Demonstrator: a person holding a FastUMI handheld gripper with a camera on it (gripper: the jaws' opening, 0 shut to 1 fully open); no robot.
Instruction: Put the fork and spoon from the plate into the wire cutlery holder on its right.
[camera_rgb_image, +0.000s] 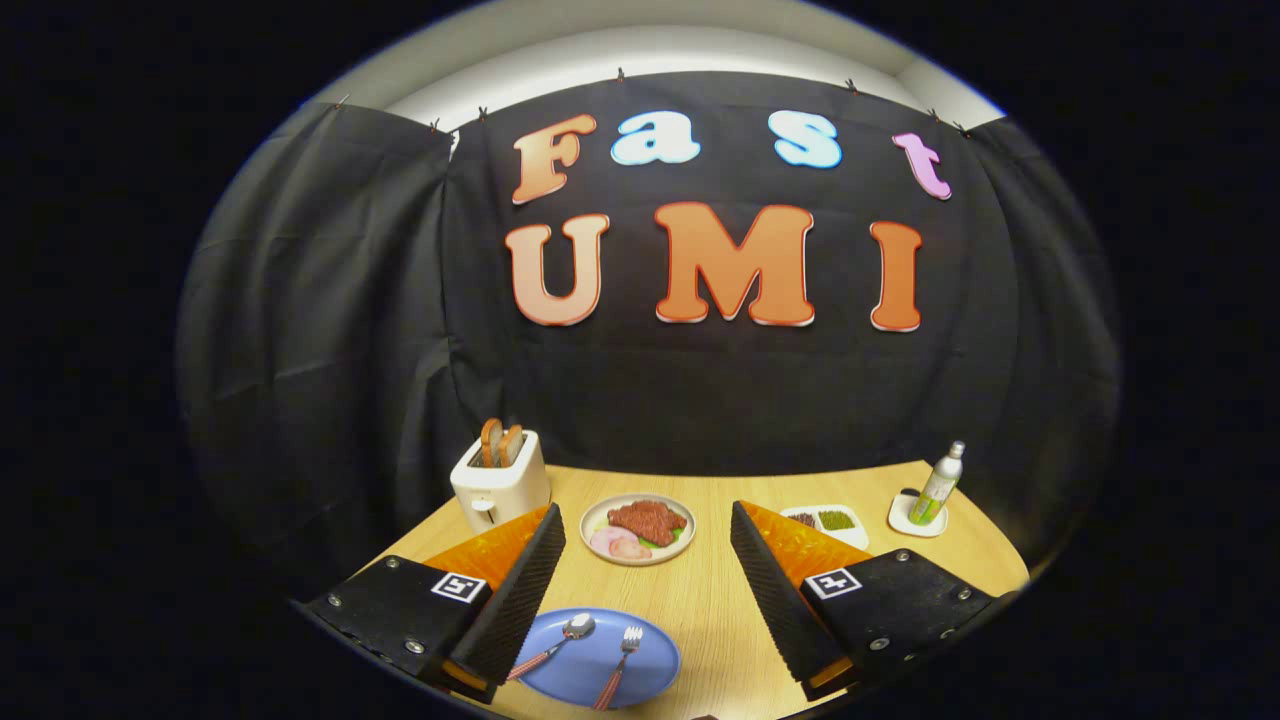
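Your tongs (648, 545) are released, the two fingers spread wide apart with nothing between them but bare wooden surface (710, 600); they hang above it and touch none of the items.

One blue plate (640, 675) lies low between the fingers, nearer the left one, whose tip overlaps its left rim in the view. On that plate you have two pieces of cutlery, both with reddish handles: one spoon (556, 642), next to the left finger with its bowl pointing away from you, and one fork (619, 665), just to the spoon's right, tines also pointing away. The two lie apart, roughly parallel, neither touched by the tongs.

Ahead of the tongs, framed between the fingertips, sits one pale plate of food (637, 528) carrying a dark red piece of meat, pink slices and a bit of green leaf. Beyond the left finger stands one white toaster (500, 484) with two slices of bread (500, 442) standing up in its slots. Beyond the right finger you see one small white dish (828, 522) divided into two compartments, one with dark contents and one with green; the finger hides part of it. Further right of that dish, one bottle (938, 486) with a green label and silver cap stands upright on one white coaster (916, 517).
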